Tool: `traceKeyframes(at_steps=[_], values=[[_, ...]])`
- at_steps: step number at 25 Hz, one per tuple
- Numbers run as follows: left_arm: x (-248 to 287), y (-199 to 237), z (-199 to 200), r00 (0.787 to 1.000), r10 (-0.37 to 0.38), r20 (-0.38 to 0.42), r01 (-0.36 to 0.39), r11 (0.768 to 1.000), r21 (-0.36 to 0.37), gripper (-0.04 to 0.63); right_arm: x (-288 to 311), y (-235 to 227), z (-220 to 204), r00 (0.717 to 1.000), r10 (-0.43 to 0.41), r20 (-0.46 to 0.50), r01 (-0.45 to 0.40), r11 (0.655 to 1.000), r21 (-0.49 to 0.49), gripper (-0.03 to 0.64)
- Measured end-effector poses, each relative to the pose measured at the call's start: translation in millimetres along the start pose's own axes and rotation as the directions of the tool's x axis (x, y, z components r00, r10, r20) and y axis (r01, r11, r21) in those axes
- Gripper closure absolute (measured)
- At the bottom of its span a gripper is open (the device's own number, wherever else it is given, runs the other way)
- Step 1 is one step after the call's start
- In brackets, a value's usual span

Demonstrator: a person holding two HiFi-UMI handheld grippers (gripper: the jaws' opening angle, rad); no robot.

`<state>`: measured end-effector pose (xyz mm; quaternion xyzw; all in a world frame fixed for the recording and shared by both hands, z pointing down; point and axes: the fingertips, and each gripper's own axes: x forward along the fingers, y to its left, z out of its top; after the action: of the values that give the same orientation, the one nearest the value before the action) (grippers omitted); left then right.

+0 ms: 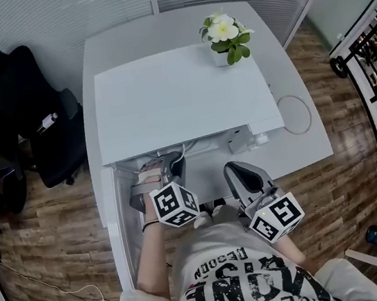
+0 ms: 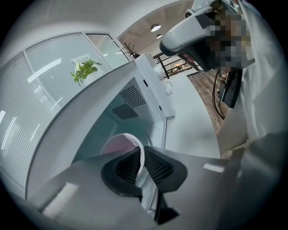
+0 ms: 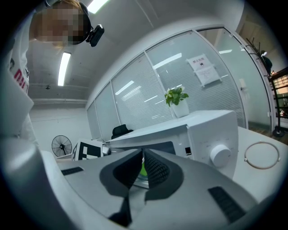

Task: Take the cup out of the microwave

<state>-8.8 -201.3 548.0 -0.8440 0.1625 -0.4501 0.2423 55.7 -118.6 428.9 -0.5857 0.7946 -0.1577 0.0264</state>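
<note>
A white microwave (image 1: 181,98) stands on a white table (image 1: 307,142), its door (image 1: 117,223) swung open to the left. In the left gripper view a white cup (image 2: 120,144) with a pinkish inside sits within the cavity. My left gripper (image 2: 143,155) is shut on its rim, one pad inside and one outside. In the head view the left gripper (image 1: 166,162) reaches into the opening, and the cup is mostly hidden there. My right gripper (image 1: 237,168) hovers in front of the control panel, shut with nothing held (image 3: 142,155).
A potted plant (image 1: 226,37) stands on top of the microwave. A white ring (image 1: 295,113) lies on the table to the right. A black office chair (image 1: 22,115) stands at the left. The microwave's knob (image 3: 220,155) faces my right gripper.
</note>
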Motion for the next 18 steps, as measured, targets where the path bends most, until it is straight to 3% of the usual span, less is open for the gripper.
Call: traceKeyframes(at_steps=[18], values=[[-50.4, -22.9, 15.4, 0.997, 0.051, -0.065, -0.052, 0.999, -0.013, 0.557, -31.6, 0.5, 0.8, 0.994, 0.113, -0.013, -0.113, 0.994, 0.007, 0.594]])
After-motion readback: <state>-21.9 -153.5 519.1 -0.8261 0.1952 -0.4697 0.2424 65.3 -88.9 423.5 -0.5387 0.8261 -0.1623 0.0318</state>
